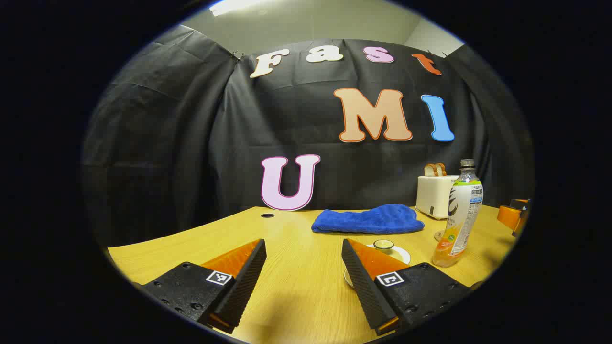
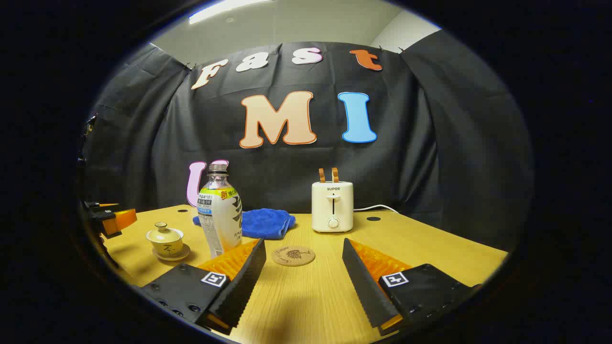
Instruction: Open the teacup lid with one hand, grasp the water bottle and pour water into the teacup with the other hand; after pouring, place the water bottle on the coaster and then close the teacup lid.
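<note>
Left claw (image 1: 303, 272) spread wide, gripping nothing, hovered low over the desk (image 1: 296, 296). Right claw (image 2: 303, 272) likewise agape and empty. Teacup (image 2: 165, 240) sat lidded on its saucer at the desk's left, in the right gripper view. Water bottle (image 2: 219, 215) stood upright just beside it. Coaster (image 2: 293, 255) lay bare between the right claw's fingers, farther off. Blue towel (image 2: 265, 222) and toaster (image 2: 332, 205) waited at the back.

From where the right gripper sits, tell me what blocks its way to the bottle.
Nothing visible does. The bottle stands upright just beyond the right gripper's left finger, with bare table between. Coaster lies to its right.
</note>
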Demonstrator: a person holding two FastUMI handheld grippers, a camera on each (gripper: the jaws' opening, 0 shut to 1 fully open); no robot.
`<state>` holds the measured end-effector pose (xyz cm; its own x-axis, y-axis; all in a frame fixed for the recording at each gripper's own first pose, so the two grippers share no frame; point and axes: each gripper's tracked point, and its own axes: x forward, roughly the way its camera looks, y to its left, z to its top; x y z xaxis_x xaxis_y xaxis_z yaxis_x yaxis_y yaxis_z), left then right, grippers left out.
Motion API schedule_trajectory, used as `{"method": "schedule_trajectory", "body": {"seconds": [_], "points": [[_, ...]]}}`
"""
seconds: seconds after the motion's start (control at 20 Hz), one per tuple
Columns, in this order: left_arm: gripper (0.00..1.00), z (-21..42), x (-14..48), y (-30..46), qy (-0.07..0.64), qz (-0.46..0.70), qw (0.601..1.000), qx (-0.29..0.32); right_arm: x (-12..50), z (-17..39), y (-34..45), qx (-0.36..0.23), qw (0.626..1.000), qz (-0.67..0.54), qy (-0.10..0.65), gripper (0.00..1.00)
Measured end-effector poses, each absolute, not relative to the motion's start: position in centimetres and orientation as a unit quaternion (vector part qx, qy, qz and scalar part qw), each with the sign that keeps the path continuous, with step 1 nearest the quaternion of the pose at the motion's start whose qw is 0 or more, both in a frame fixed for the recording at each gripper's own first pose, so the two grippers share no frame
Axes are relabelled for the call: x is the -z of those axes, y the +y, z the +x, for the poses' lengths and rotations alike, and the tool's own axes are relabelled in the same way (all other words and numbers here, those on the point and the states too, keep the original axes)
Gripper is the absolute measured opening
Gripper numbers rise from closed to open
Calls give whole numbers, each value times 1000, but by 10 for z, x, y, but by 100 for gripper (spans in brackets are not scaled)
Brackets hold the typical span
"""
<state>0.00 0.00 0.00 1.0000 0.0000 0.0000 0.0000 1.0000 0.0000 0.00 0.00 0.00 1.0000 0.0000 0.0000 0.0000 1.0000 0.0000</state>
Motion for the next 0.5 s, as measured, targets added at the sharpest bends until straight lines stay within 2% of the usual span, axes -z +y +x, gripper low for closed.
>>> {"method": "schedule_trajectory", "body": {"seconds": [0.5], "points": [[93,2,0,-1,-1,0,1000,3,0,0,1,-3,1000,0,0,100]]}}
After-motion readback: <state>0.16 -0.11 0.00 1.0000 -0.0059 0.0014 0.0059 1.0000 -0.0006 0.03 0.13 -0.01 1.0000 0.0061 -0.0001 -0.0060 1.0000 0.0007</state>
